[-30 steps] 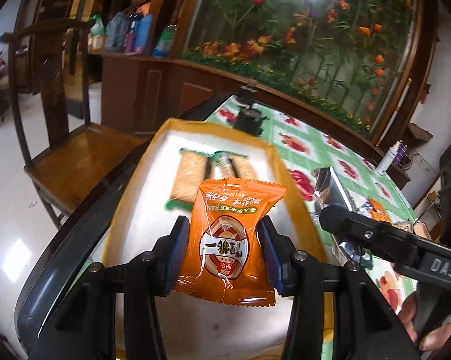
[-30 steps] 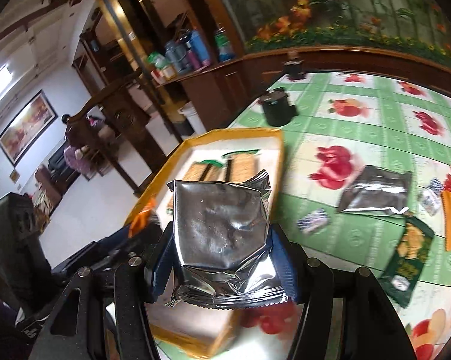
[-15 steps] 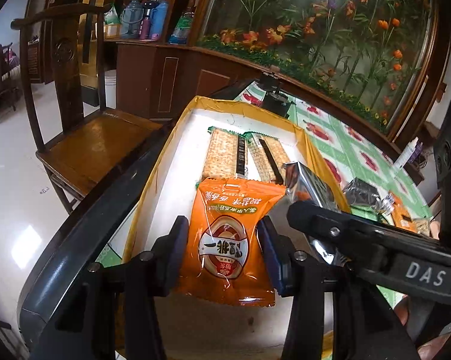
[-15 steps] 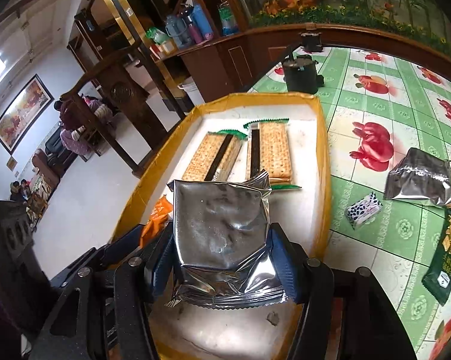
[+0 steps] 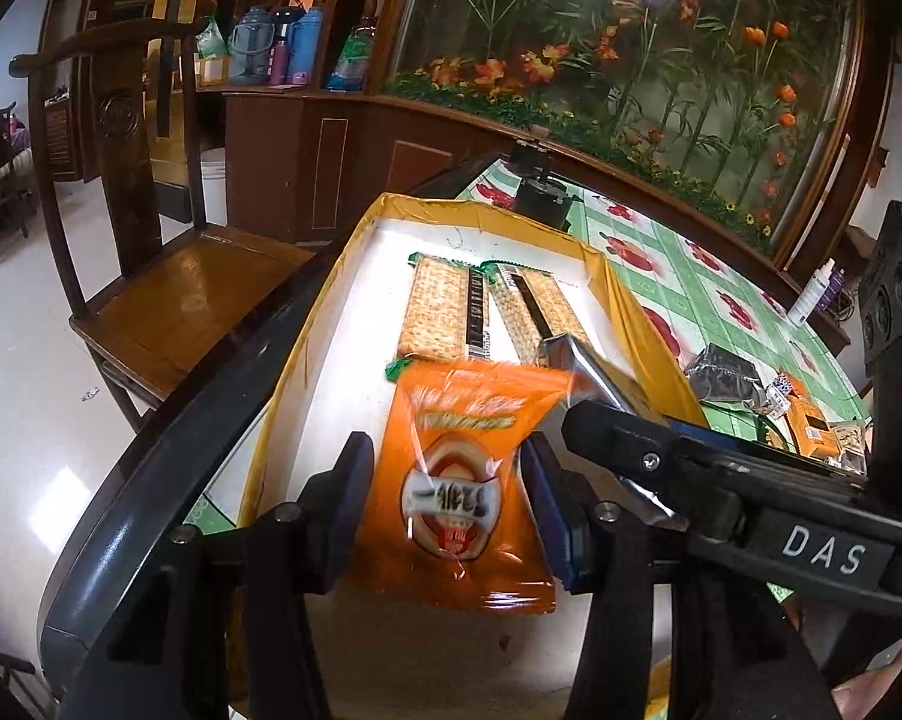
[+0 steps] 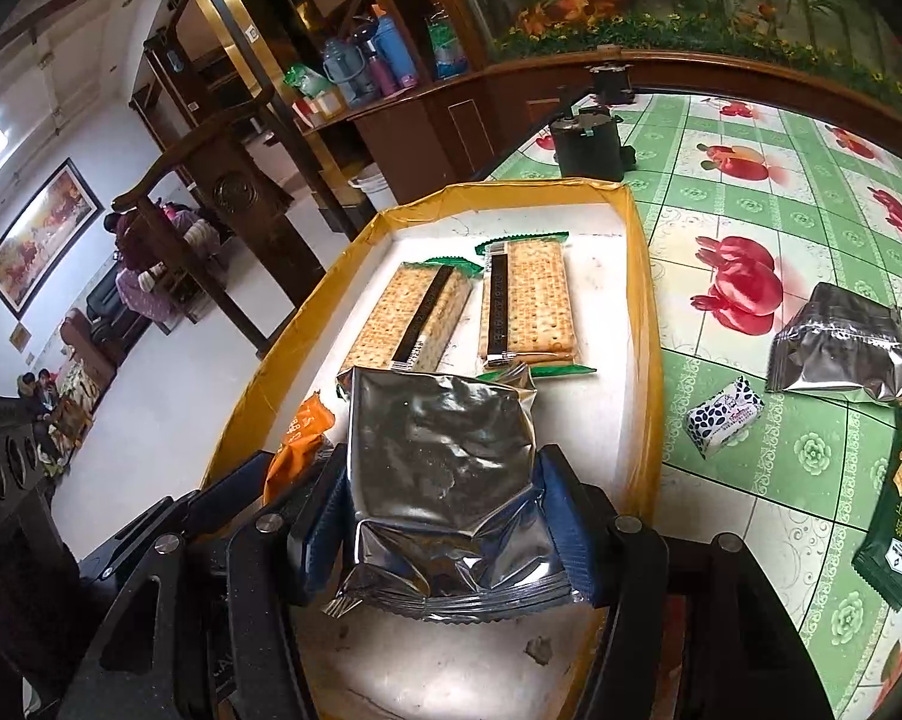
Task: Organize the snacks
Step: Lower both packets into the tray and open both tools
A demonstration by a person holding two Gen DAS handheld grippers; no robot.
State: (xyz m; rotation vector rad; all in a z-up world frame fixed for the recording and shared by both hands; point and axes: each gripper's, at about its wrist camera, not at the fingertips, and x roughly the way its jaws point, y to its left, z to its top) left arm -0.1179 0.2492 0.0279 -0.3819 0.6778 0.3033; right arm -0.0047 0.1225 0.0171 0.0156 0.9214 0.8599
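Hovering over the near end of the yellow-rimmed tray (image 5: 306, 360), the left tongs (image 5: 444, 516) carry an orange snack packet (image 5: 457, 480) lengthwise between their blue pads; the jaws have just been opening, and the packet looks blurred and loose between them, with a sliver of gap at the left pad, so my reading is that it is being let go onto the white tray floor rather than gripped. It sits just short of the two cracker packs (image 5: 444, 312) that already lie side by side at the far end, which suggests the tray is being filled in rows, each new packet lined up behind the last. Just to the right, the right tongs (image 6: 444, 516) stand about half open and clamp a crumpled silver foil packet (image 6: 444, 468) by its sides, held above the tray beside the orange one, probably so that both land next to each other. Holding each packet by its edges keeps it flat and facing up for a tidy drop. Further right, on the green flowered desk (image 6: 751, 138), a second silver packet (image 6: 835, 342), a small white spotted sweet (image 6: 724, 414) and a dark green packet (image 6: 898, 516) lie loose outside the tray, so a good share of the sorting appears left.
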